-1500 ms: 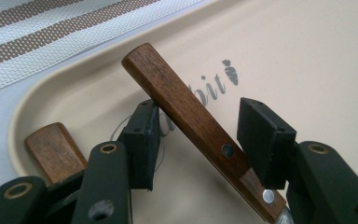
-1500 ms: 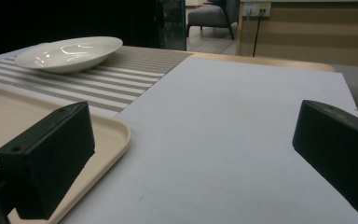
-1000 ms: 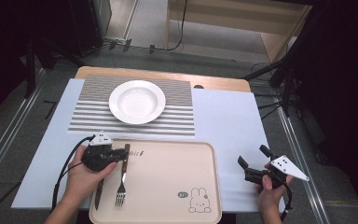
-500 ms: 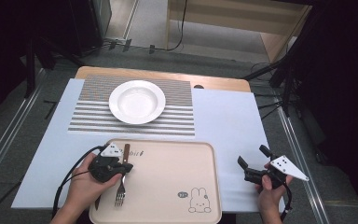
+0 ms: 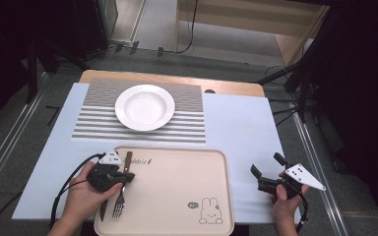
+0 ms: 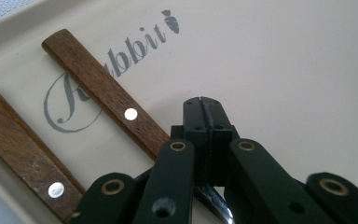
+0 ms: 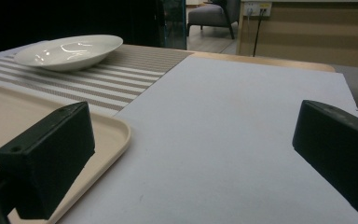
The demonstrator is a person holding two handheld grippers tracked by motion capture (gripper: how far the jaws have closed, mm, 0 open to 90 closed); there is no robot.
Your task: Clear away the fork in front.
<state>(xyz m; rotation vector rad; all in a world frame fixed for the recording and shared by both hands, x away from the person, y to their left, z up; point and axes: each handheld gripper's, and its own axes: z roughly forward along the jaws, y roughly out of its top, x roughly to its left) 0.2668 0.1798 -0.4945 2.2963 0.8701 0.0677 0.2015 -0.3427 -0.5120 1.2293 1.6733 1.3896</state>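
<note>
The table (image 5: 236, 88) carries a pale cloth (image 5: 241, 128), striped placemat (image 5: 187, 123) and tray (image 5: 177, 191).

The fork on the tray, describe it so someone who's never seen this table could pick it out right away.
Find the beige tray with the rabbit drawing at the table's near edge. Two wooden-handled pieces lie at its left end. The fork is the inner one, its metal tines pointing toward the person, with the left gripper shut on its neck; the knife lies outside it.
</note>
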